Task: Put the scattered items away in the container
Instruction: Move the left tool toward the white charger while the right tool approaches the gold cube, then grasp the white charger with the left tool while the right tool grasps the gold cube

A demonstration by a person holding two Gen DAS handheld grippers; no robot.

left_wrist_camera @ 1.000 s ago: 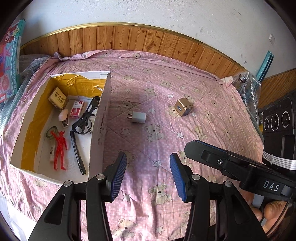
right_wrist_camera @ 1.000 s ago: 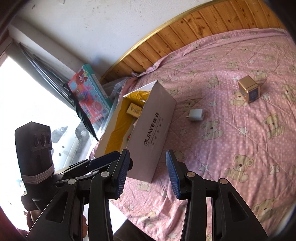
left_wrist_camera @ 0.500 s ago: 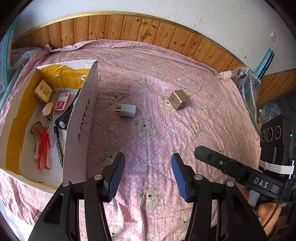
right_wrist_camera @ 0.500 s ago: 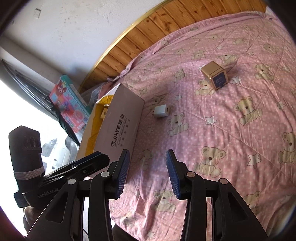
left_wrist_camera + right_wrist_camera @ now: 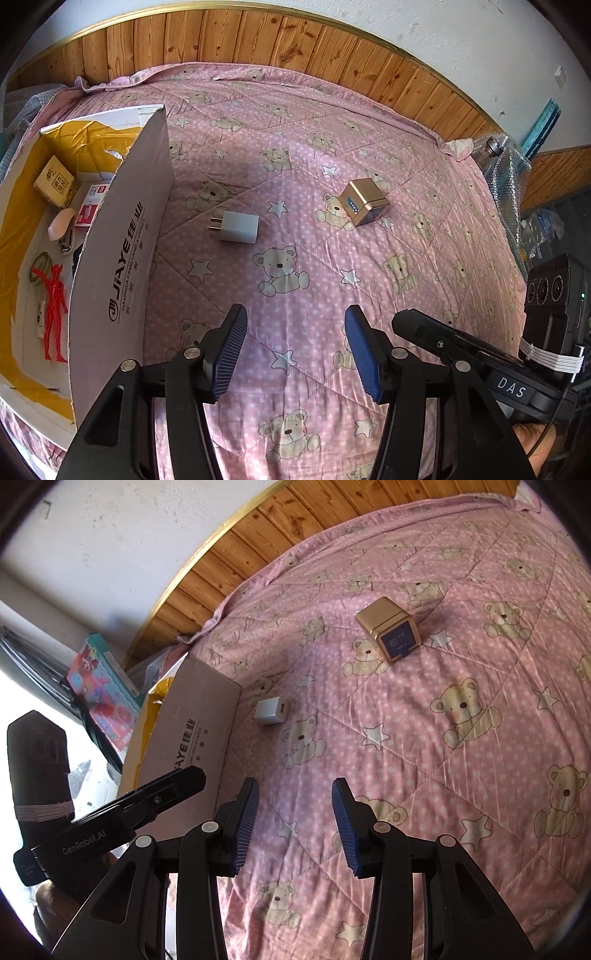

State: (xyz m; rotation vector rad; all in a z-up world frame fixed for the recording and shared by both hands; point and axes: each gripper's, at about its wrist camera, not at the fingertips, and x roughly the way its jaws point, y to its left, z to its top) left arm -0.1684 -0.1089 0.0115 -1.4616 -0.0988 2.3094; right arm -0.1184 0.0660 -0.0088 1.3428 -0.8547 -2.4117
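1. My left gripper (image 5: 293, 352) hangs over the pink bear-print quilt (image 5: 388, 236), jaws apart, nothing between the blue pads.
2. My right gripper (image 5: 293, 829) is the same: jaws spread, empty, above bare quilt.
3. White wall charger (image 5: 238, 228) lies flat on the quilt, prongs toward the box, just beside its near wall but not touching.
4. Gold cube (image 5: 364, 201) sits well right of the charger, a dark blue panel on the face toward the right wrist camera.
5. Cardboard box (image 5: 122, 266) stands open at the left edge of the bed, yellow lining inside.
6. In the box I see a red toy figure (image 5: 51, 295), a small yellow carton (image 5: 53, 181), a red-and-white packet (image 5: 88, 212) and a pale pink oval piece (image 5: 61, 223).
7. Wood panelling (image 5: 258, 40) runs behind the bed.
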